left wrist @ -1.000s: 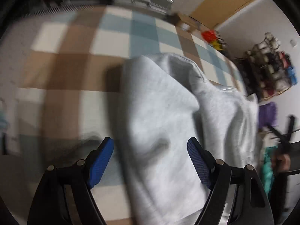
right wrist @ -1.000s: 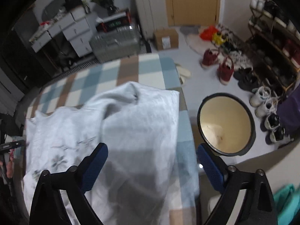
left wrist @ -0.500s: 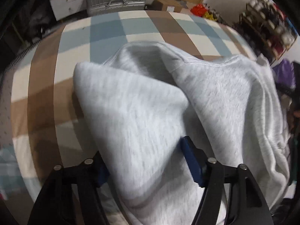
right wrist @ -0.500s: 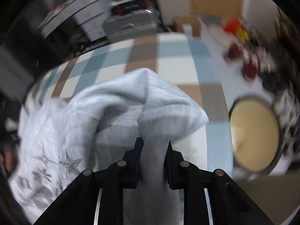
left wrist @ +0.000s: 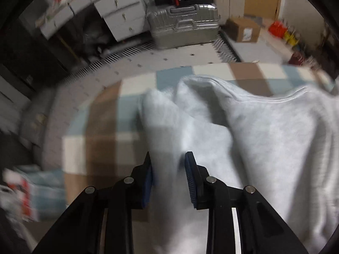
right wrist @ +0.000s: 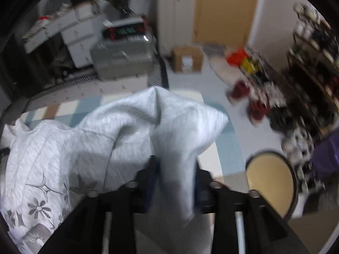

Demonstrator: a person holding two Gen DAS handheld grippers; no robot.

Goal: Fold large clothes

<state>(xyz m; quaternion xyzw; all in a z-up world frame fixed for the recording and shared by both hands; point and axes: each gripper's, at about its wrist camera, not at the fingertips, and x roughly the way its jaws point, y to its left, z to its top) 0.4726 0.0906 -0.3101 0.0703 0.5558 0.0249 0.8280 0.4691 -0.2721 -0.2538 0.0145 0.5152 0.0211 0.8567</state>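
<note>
1. Sweatshirt (left wrist: 264,139), pale grey, seen from the left wrist: it lies bunched on the checked cover (left wrist: 101,131), heaped across the right half of that surface and reaching its far edge, where a ribbed hem curves.
2. A fold of the same cloth runs down between the blue pads (left wrist: 189,175) of the left gripper (left wrist: 168,158). The jaws stand narrow and are closing on that fold; the left pad is partly hidden by fabric, and the picture is blurred, so the pads seem to press the cloth rather than plainly do.
3. Beyond the far edge stand a silver suitcase (left wrist: 184,26) and white drawers (left wrist: 120,14).
4. From the right wrist: the sweatshirt (right wrist: 118,127) rises to a peak near the far right corner of the checked cover (right wrist: 228,148). A thick bundle of it hangs between the fingers of the right gripper (right wrist: 174,165), filling the gap from pad to pad; these jaws are narrow and opening.
5. Star and flower prints (right wrist: 42,194) show on the cloth at the near left.
6. A round stool (right wrist: 271,184) stands just beside the surface's right edge.
</note>
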